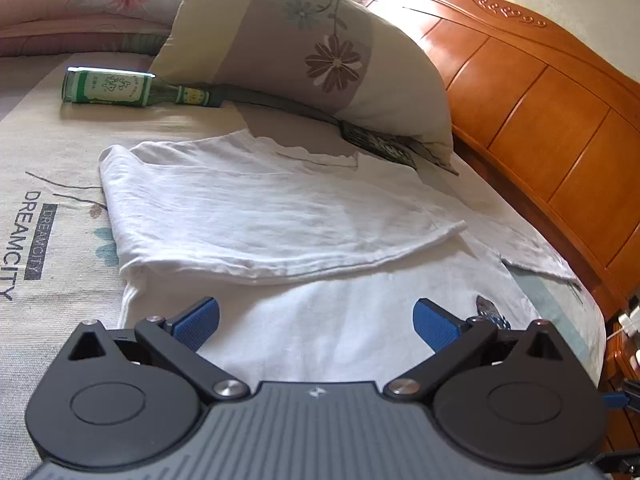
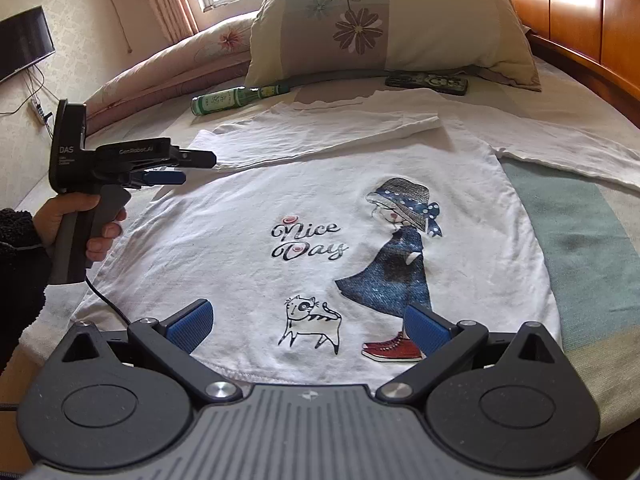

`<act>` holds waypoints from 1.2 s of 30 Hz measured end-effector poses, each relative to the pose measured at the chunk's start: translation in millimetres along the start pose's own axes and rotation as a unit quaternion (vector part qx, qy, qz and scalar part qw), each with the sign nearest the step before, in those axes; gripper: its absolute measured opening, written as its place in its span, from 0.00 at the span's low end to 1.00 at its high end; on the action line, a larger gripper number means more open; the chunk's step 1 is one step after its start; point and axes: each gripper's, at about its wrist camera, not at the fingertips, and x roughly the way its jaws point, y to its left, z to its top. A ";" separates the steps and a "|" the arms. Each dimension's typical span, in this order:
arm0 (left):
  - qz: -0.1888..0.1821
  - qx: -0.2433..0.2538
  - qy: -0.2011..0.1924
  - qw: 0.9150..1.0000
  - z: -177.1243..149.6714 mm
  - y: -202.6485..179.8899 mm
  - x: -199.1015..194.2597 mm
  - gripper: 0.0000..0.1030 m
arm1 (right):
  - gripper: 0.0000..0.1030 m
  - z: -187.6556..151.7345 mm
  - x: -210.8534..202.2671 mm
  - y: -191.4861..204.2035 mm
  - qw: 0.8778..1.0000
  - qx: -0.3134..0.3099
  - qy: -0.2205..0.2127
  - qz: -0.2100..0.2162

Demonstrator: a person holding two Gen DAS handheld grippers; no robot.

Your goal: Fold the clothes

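A white long-sleeved shirt (image 2: 224, 240) lies flat on the bed, printed with "Nice Day", a girl and a cat. One sleeve (image 2: 320, 132) is folded across the chest; the other sleeve (image 2: 568, 152) stretches out to the right. My right gripper (image 2: 308, 326) is open just above the hem, nothing between its blue pads. A hand holds my left gripper (image 2: 196, 168) over the shirt's left edge near the shoulder. In the left wrist view that left gripper (image 1: 316, 322) is open over the shirt (image 1: 340, 332), facing the folded sleeve (image 1: 260, 216).
A green glass bottle (image 2: 224, 100) lies beyond the collar, beside a flowered pillow (image 2: 384, 28). A dark patterned flat object (image 2: 428, 82) sits under the pillow's edge. A wooden headboard (image 1: 540, 100) borders the bed. A rolled quilt (image 2: 168, 64) lies at the far left.
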 end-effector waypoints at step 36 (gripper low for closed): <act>0.021 -0.061 0.008 0.998 43.9 74.9 21.2 0.99 | 1.00 14.7 24.3 35.2 0.999 -0.036 0.016 0.009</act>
